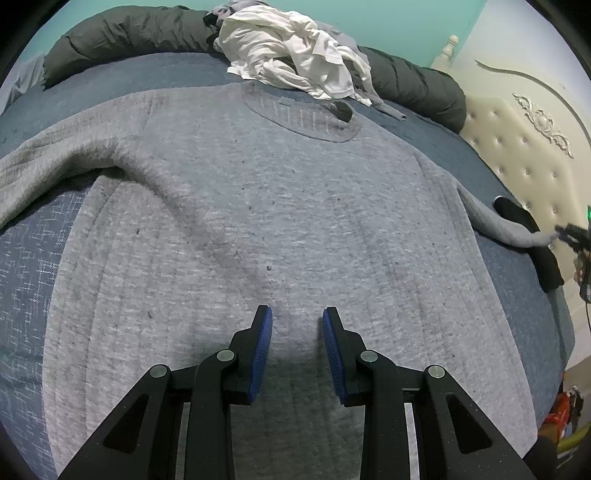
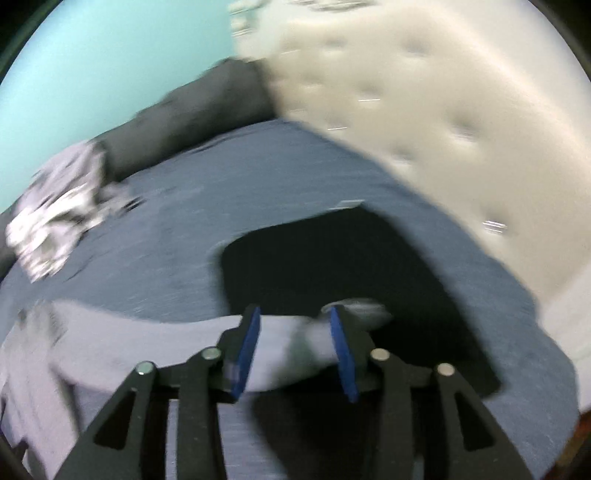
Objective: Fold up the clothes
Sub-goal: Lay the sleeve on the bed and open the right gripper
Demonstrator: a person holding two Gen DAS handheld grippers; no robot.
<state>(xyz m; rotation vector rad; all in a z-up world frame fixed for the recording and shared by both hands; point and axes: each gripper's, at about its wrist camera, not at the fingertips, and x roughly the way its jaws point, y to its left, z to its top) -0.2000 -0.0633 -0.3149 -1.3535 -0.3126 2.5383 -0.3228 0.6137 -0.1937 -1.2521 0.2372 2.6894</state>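
Note:
A grey sweater (image 1: 280,206) lies spread flat on the blue bed (image 1: 29,236), collar at the far side. My left gripper (image 1: 297,317) is open and empty, just above the sweater's lower middle. The sweater's right sleeve (image 1: 506,229) stretches out to the right, where my right gripper (image 1: 569,234) shows at its end. In the blurred right wrist view the right gripper (image 2: 293,314) stands open with the sleeve (image 2: 288,350) lying between its blue pads, above a black garment (image 2: 332,266).
A pile of white clothes (image 1: 291,55) and a dark green duvet (image 1: 122,33) lie along the bed's far side. A cream tufted headboard (image 1: 517,147) stands at the right. The black garment (image 1: 546,258) lies by it.

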